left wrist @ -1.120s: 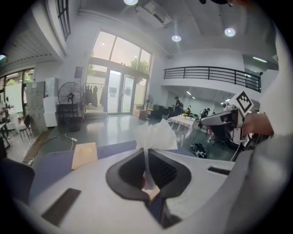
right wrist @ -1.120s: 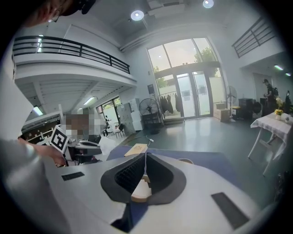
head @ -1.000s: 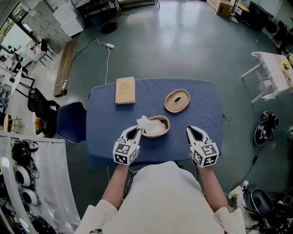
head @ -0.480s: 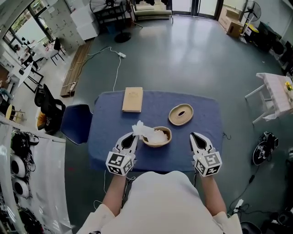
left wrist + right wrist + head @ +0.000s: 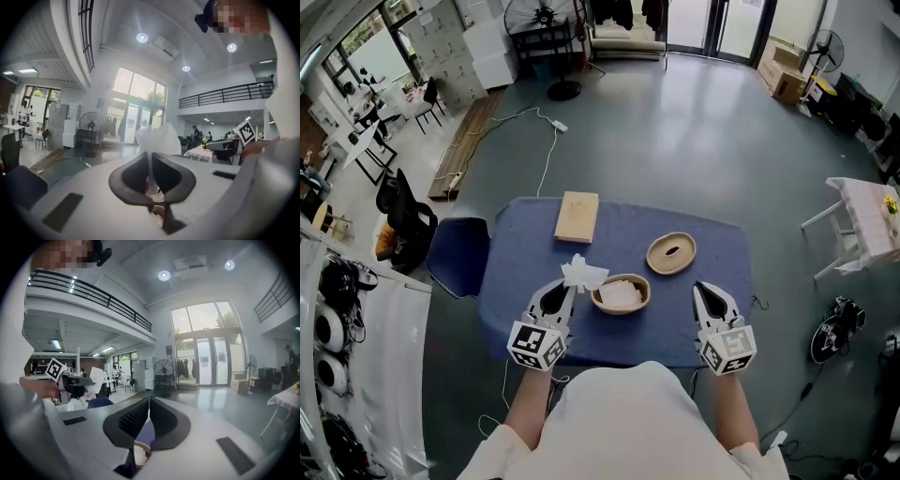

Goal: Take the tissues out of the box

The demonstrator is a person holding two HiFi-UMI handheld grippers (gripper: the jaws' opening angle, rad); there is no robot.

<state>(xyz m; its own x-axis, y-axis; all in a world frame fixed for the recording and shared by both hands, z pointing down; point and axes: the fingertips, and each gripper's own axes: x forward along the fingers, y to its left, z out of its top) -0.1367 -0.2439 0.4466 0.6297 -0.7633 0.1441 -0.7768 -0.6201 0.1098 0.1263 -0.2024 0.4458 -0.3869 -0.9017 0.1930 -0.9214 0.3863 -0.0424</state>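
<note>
A round wooden box (image 5: pixel 621 293) sits on the blue table (image 5: pixel 516 253) with white tissues piled inside. My left gripper (image 5: pixel 568 287) is shut on one white tissue (image 5: pixel 582 274), which hangs in the air just left of the box. In the left gripper view the tissue (image 5: pixel 159 138) sticks up from between the closed jaws of the left gripper (image 5: pixel 150 159). My right gripper (image 5: pixel 704 290) hovers to the right of the box, shut and empty. In the right gripper view the right gripper (image 5: pixel 148 404) has its jaws together with nothing between them.
A round wooden lid with a slot (image 5: pixel 671 253) lies behind and right of the box. A flat rectangular wooden block (image 5: pixel 577 217) rests at the table's far edge. A dark blue chair (image 5: pixel 457 255) stands at the table's left, and a white table (image 5: pixel 867 211) far right.
Both grippers have risen. The left one has lifted the tissue up and away from the pile in the box; the right one stays shut and empty.
</note>
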